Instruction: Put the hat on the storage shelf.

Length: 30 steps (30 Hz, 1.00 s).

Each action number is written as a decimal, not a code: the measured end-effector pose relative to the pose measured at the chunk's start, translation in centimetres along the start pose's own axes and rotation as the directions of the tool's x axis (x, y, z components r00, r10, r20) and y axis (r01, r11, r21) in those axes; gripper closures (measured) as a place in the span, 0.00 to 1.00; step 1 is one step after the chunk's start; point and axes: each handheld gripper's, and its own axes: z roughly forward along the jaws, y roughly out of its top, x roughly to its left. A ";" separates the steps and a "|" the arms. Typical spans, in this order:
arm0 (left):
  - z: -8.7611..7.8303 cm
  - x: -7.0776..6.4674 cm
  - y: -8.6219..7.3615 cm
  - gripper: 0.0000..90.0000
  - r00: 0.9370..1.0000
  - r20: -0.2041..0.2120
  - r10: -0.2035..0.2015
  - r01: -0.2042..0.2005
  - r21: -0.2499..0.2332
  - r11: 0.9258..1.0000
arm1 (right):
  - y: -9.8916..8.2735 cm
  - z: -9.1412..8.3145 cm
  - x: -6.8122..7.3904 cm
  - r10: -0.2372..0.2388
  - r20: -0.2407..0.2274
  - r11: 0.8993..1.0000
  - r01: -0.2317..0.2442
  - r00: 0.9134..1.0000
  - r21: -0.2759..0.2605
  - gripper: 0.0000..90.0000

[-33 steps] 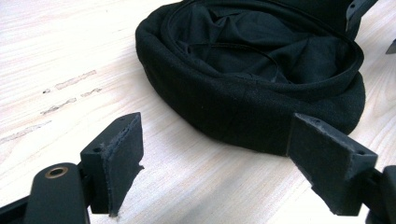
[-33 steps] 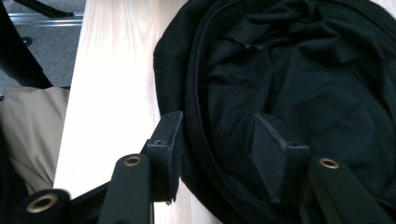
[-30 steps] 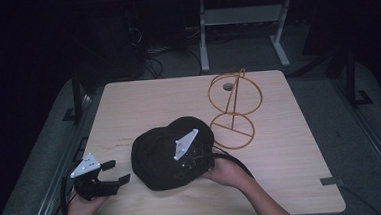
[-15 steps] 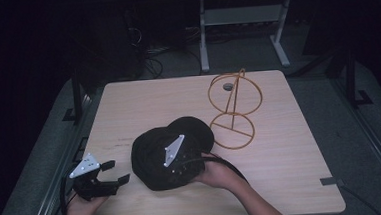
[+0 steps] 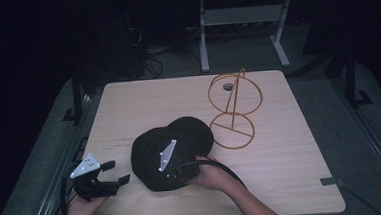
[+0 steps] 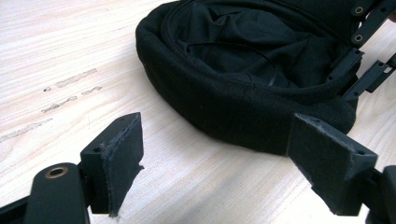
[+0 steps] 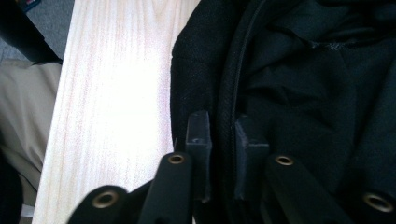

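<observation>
Pale wooden table (image 5: 282,162) in dark room, black hat (image 5: 173,151) lower centre, right gripper (image 7: 226,135) just closing, pinching hat rim, left gripper (image 6: 215,163) spread wide at lower left.

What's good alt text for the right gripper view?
The right gripper has its two black jaws clamped on the rim of a black hat, which lies opening-up. Pale wooden table shows at left.

gold wire stand (image 5: 234,112), wooden table (image 5: 291,156)
</observation>
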 end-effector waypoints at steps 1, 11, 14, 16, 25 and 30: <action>0.0 0.0 0.0 0.20 1.000 0.000 0.000 0.000 0.000 1.000 | 0.0 0.0 0.1 -0.001 0.002 1.000 0.001 1.000 0.001 0.89; 0.0 0.0 0.0 0.20 1.000 0.001 -0.004 0.004 -0.002 1.000 | 0.4 -1.4 0.1 0.029 -0.014 0.998 -0.030 0.999 -0.064 0.90; -0.1 0.0 0.0 0.20 1.000 0.007 -0.009 0.009 -0.008 1.000 | 0.6 -2.2 0.0 0.037 -0.013 0.995 -0.038 0.999 -0.089 0.90; -0.1 -0.1 0.1 0.20 1.000 0.012 -0.012 0.012 -0.015 1.000 | 0.8 -2.9 -0.1 0.041 -0.017 0.993 -0.043 0.999 -0.114 0.90; -0.1 -1.0 1.0 0.20 0.999 0.040 0.026 -0.025 -0.038 0.999 | 1.9 -6.7 -0.6 0.043 -0.006 0.978 -0.044 0.999 -0.204 0.90; -0.4 -1.8 1.9 0.20 0.997 0.059 0.054 -0.050 -0.072 0.996 | 2.6 -8.7 -0.9 0.043 -0.003 0.967 -0.043 0.999 -0.251 0.90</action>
